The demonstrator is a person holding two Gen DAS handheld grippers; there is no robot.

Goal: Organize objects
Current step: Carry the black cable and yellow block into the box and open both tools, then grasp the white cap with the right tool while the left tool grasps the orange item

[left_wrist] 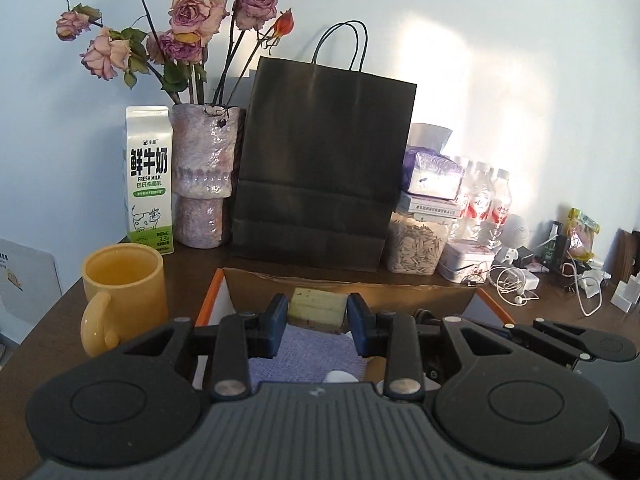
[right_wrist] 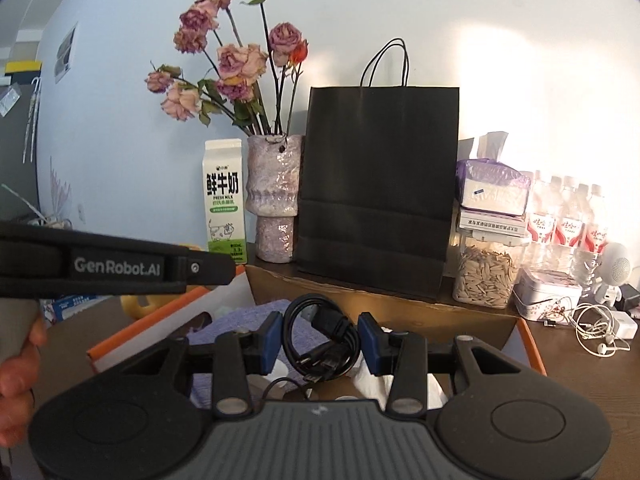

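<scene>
Dark wooden table (left_wrist: 48, 320) bears yellow mug (left_wrist: 124, 292); milk carton (left_wrist: 149, 180); black paper bag (left_wrist: 324, 176); open cardboard box (left_wrist: 360, 280).

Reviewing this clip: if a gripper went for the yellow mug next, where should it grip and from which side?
My pick is the yellow mug's rim wall, from above, one finger inside: it stands upright with its mouth open. Its handle faces the camera and looks too rounded for a secure pinch.
</scene>
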